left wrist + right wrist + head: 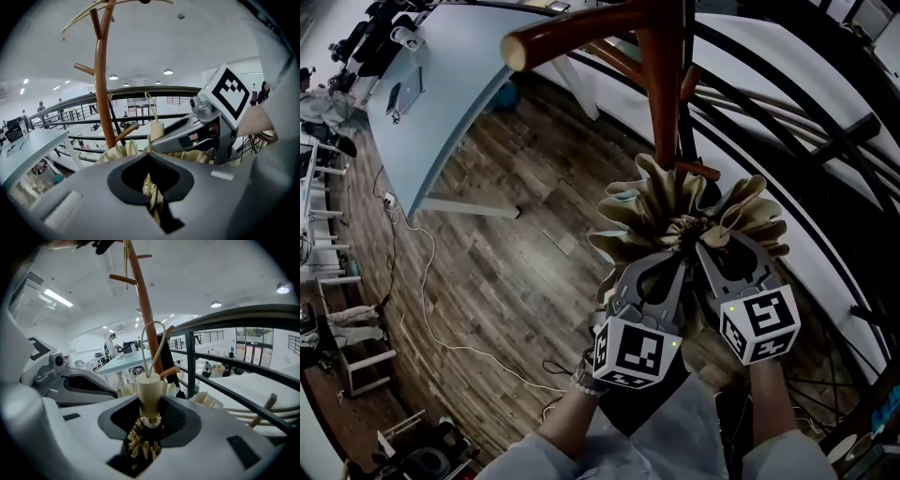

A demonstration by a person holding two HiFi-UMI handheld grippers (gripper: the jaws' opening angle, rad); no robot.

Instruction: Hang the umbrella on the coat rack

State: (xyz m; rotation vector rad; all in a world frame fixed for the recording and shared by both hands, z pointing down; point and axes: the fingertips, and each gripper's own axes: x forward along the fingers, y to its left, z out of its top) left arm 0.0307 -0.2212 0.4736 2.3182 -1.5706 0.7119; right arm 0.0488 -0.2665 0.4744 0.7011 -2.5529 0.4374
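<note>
A folded beige umbrella (675, 211) is held up close to the brown wooden coat rack (661, 84), just below its pole. My left gripper (680, 251) is shut on a fold of the umbrella's fabric (151, 187). My right gripper (705, 246) grips the umbrella's end beside it. In the right gripper view its jaws (150, 401) close round the neck below the cream handle (150, 390). The handle's loop strap (157, 341) stands upright in front of the rack's pole (145, 301). A short peg (169, 372) sticks out just behind the handle.
A dark metal railing (787, 187) runs right behind the rack. To the left stands a pale blue table (441, 84) on a wooden floor, with a white cable (431, 309) trailing across the floor. Another rack peg (572, 33) juts out overhead.
</note>
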